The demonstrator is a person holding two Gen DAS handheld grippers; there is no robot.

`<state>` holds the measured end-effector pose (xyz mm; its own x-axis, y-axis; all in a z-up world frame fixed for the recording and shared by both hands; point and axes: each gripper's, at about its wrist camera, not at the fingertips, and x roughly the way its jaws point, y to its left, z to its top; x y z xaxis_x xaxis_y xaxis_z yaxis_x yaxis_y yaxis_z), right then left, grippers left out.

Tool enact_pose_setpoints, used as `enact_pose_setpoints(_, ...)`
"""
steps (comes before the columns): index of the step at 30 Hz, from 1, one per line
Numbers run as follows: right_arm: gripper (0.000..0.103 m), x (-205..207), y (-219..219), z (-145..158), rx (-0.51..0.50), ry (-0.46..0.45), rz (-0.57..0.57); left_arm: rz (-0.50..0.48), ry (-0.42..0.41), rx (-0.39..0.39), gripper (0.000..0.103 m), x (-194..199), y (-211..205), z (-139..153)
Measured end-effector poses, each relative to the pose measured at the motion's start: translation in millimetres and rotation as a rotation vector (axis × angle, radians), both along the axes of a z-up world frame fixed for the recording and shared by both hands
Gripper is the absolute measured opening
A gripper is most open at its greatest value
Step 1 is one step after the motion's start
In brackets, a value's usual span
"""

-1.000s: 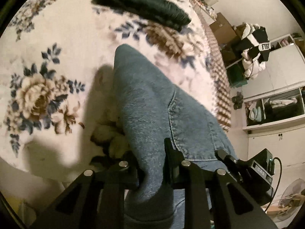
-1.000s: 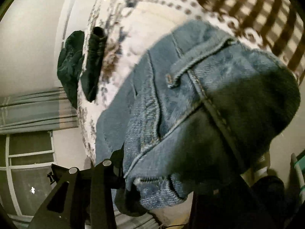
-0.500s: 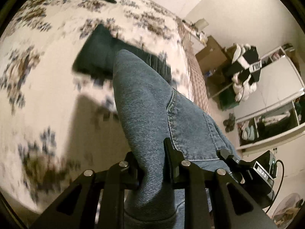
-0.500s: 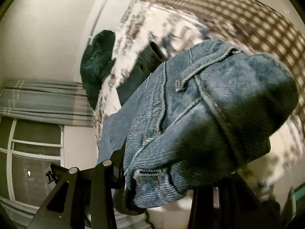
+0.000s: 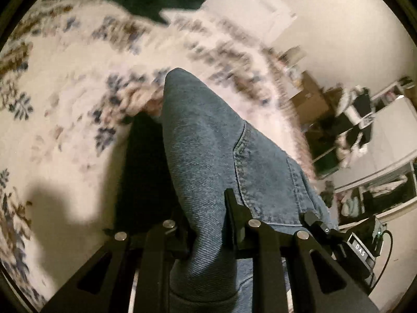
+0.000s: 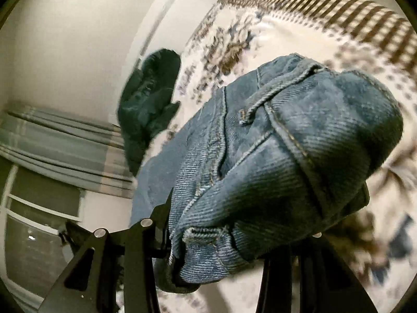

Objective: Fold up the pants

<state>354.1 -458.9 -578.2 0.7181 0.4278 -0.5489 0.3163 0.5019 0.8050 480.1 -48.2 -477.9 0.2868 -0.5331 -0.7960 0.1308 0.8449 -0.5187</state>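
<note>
A cream bedspread printed with brown and blue flowers [image 5: 65, 83] covers the bed, its edge in brown-and-white check [image 6: 338, 7] showing in the right wrist view. Above it hang the blue denim pants [image 5: 208, 161], lifted off the cover and bunched, their shadow falling dark on the flowers beneath. Against the far wall of the room stands a white open-shelved wardrobe [image 5: 385, 156] with clothes piled near it, all blurred. A heap of dark green fabric [image 6: 148, 104] lies on the far part of the bed, well apart from the denim. The left gripper [image 5: 208, 216] has its black fingers closed on a fold of the pants. The right gripper [image 6: 234, 237] pinches a thick wad of waistband; its right finger is buried under denim.
</note>
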Motion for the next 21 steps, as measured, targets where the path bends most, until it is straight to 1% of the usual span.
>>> enact_pose_setpoints(2,0.044,19,8,-33,0.012,0.059,0.006,-0.006,0.069,0.025,0.019,5,8,-33)
enact_pose_setpoints(4,0.047,23,17,-62,0.018,0.124,0.019,0.004,0.106,0.017,0.021,2,20,-55)
enact_pose_setpoints(5,0.049,22,20,-72,0.026,0.147,0.030,0.011,0.118,0.005,0.022,-1,26,-62)
enact_pose_setpoints(6,0.053,19,21,-80,0.047,0.164,0.040,0.014,0.122,-0.007,0.023,-4,29,-63)
enact_pose_setpoints(8,0.054,6,19,-93,0.108,0.194,0.041,0.008,0.115,-0.020,0.024,-9,33,-64)
enact_pose_setpoints(11,0.054,-15,4,-98,0.188,0.194,-0.029,-0.004,0.100,-0.006,0.024,-14,32,-60)
enact_pose_setpoints(13,0.053,-25,-3,-97,0.208,0.186,-0.075,-0.009,0.088,0.008,0.024,-12,31,-55)
enact_pose_setpoints(14,0.051,-30,-6,-95,0.202,0.177,-0.103,-0.012,0.088,0.003,0.024,-11,33,-55)
enact_pose_setpoints(15,0.043,-36,-7,-92,0.190,0.173,-0.130,-0.014,0.092,0.001,0.024,-7,34,-54)
enact_pose_setpoints(16,0.040,-37,-9,-90,0.180,0.177,-0.144,-0.020,0.095,0.001,0.025,-6,36,-56)
enact_pose_setpoints(19,0.038,-35,-9,-92,0.110,0.231,-0.154,-0.017,0.109,0.005,0.025,-6,38,-61)
enact_pose_setpoints(20,0.038,-33,-7,-95,0.088,0.251,-0.150,-0.020,0.101,0.022,0.025,-8,37,-58)
enact_pose_setpoints(21,0.038,-31,-7,-98,0.089,0.266,-0.152,-0.025,0.088,0.051,0.025,-9,34,-53)
